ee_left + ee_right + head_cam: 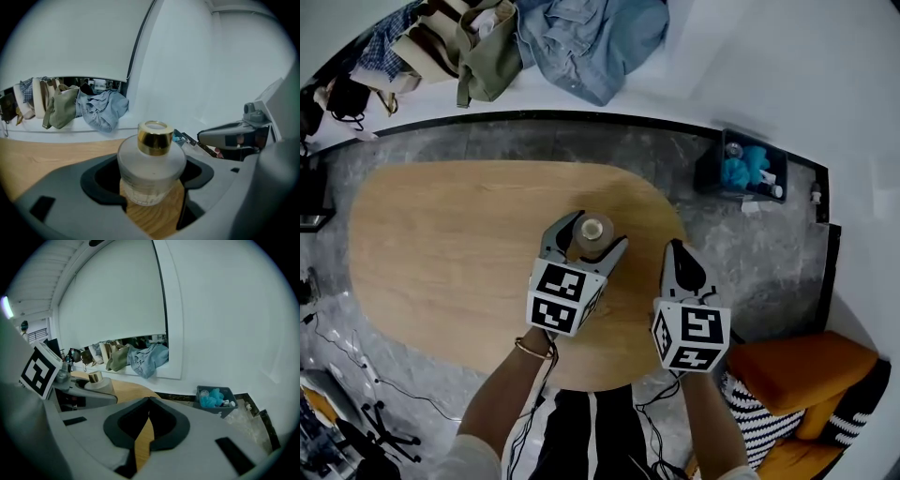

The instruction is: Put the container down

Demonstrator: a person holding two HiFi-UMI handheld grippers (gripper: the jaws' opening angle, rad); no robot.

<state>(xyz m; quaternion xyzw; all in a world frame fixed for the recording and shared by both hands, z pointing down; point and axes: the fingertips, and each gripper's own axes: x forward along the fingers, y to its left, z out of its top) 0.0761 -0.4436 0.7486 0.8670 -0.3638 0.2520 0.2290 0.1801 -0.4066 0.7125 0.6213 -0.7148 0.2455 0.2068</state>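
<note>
Scene: an oval wooden counter (441,244) seen from above, with a person holding a claw in each hand at its 6 o'clock edge.
Container: a squat frosted-glass bottle (151,161) with a shiny gold collar (155,137) around an open neck. It stands upright toward 2 o'clock from the counter's middle.
Left claw: the left claw (597,231) is pinching the container, one jaw on each side of the round body below the shoulder.
Contact with counter: wood shows just under the base, but I cannot tell whether the base rests on it or sits slightly above.
Right claw: the right claw (149,399) has its jaws pressed together at the tips with nothing between them. It sits near the counter's 4 o'clock edge, beside the left claw and apart from the bottle.
Handling: likely rigid, fairly heavy for its size and breakable. The frosted surface should give some grip, while the polished collar looks slippery. The wide body is the safer hold, kept upright because the neck is open.
Writing: no brand can be read. A faint band low on the glass is illegible. The marker cubes carry black-and-white squares, not words.
Surroundings: heaped clothes (581,37) at 12 o'clock and a dark bin (741,169) at 2 o'clock, both off the counter.
</note>
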